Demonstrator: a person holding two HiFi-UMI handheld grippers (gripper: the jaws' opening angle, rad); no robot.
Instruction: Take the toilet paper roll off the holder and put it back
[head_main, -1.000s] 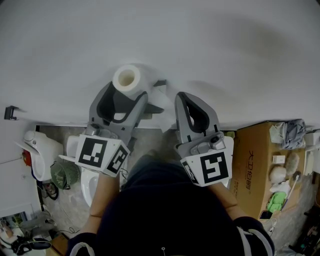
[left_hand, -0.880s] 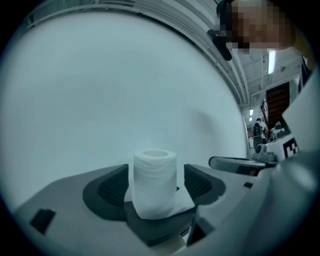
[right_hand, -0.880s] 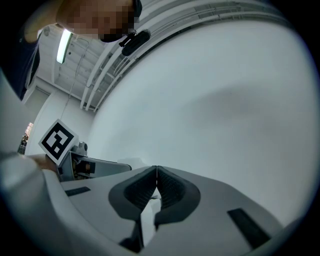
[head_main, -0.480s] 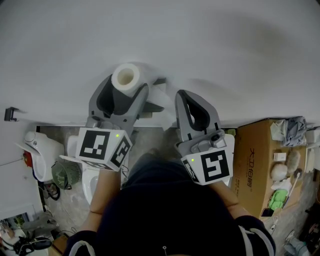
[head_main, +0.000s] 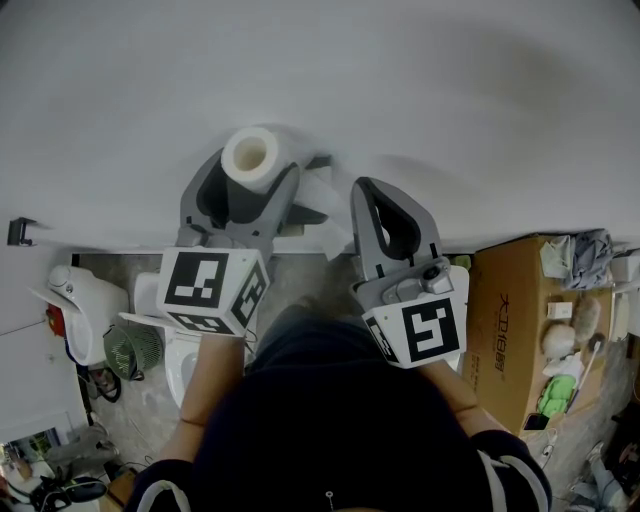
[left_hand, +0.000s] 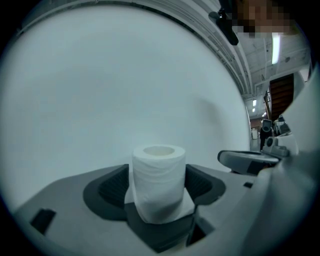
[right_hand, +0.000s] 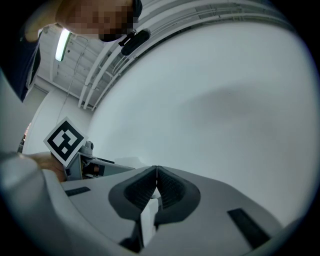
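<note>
Briefly: noted left gripper (head_main: 250, 176) clamped across the toilet paper roll (head_main: 250, 152), with the roll upright, core facing up, near the white wall (head_main: 450, 100) at upper centre of frame. Found right gripper (head_main: 357, 190) pressed together on a white strip, apparently the paper tail (right_hand: 148, 220). Judged roll light, soft, easily crushed; best held gently across its sides. Spotted dark holder bracket (head_main: 320, 163) just right of roll, between both tools. Logged cardboard box (head_main: 505, 320) lower right, well apart.
</note>
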